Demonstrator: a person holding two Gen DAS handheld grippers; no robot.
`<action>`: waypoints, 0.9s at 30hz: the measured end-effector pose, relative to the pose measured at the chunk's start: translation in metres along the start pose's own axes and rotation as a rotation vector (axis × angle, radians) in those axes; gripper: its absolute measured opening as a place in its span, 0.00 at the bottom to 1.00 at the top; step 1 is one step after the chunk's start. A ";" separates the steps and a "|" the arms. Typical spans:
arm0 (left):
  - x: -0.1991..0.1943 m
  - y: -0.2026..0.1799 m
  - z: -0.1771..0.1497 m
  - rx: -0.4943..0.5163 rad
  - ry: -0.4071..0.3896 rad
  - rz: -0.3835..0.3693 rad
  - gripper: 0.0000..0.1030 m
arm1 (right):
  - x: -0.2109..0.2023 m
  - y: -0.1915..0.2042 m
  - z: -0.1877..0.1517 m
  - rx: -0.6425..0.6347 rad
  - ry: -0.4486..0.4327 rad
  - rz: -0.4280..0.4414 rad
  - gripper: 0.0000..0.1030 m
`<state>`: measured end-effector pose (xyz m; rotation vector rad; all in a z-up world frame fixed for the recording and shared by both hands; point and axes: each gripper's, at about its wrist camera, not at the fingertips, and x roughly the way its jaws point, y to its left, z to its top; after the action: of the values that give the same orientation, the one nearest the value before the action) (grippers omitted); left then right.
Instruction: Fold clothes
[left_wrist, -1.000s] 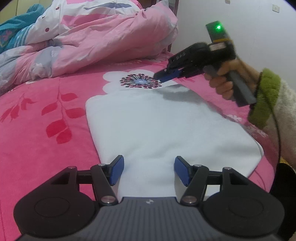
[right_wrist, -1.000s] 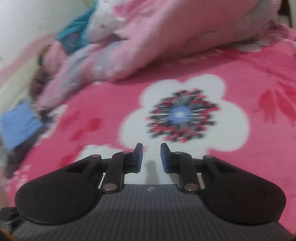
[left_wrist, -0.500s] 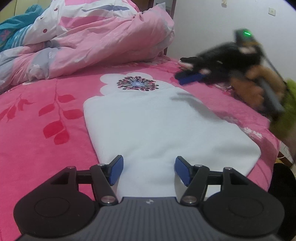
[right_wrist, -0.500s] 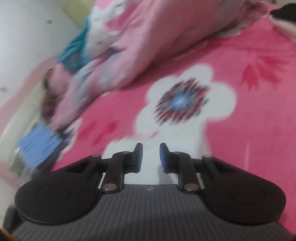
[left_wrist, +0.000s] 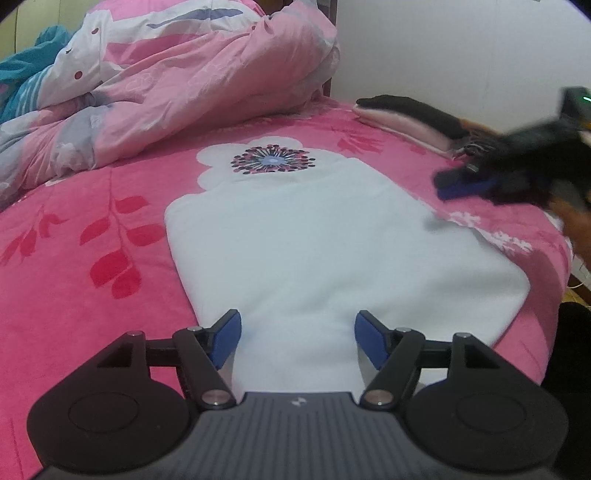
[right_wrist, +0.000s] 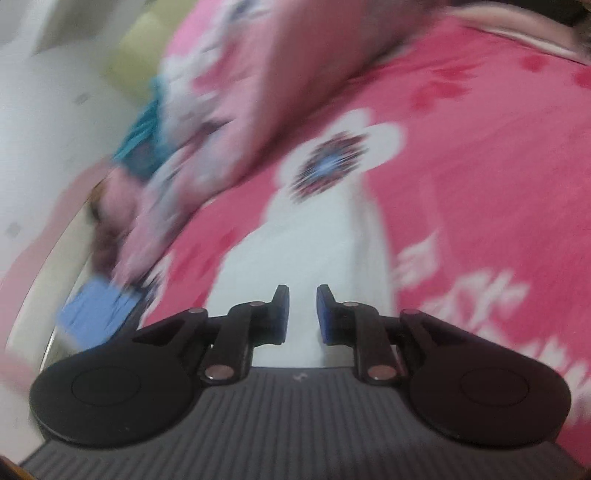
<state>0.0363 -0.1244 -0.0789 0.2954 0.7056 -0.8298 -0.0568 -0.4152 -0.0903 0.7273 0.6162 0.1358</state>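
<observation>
No readable writing — white garment on pink floral bedspread.

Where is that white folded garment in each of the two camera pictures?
Left wrist view: the white garment fills the middle, running from the left gripper toward the flower.
Right wrist view: it is a blurred strip in the lower middle, ahead of the right gripper.
Shared landmark: the white flower print at the garment's far end.

Pink floral bedspread; rumpled pink quilt heaped at far end; teal fabric behind it; white wall.
</observation>
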 end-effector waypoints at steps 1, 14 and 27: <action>0.001 -0.001 0.001 0.000 0.006 0.002 0.72 | 0.002 -0.002 -0.005 -0.022 0.028 -0.021 0.21; -0.007 -0.011 0.005 0.013 0.042 0.071 0.72 | -0.049 0.019 -0.049 -0.108 -0.103 -0.090 0.23; -0.036 -0.025 -0.009 0.072 -0.055 0.206 0.71 | -0.062 0.026 -0.065 -0.102 -0.185 -0.190 0.22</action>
<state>-0.0032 -0.1160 -0.0605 0.4019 0.5834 -0.6658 -0.1419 -0.3779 -0.0814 0.5714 0.4944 -0.0750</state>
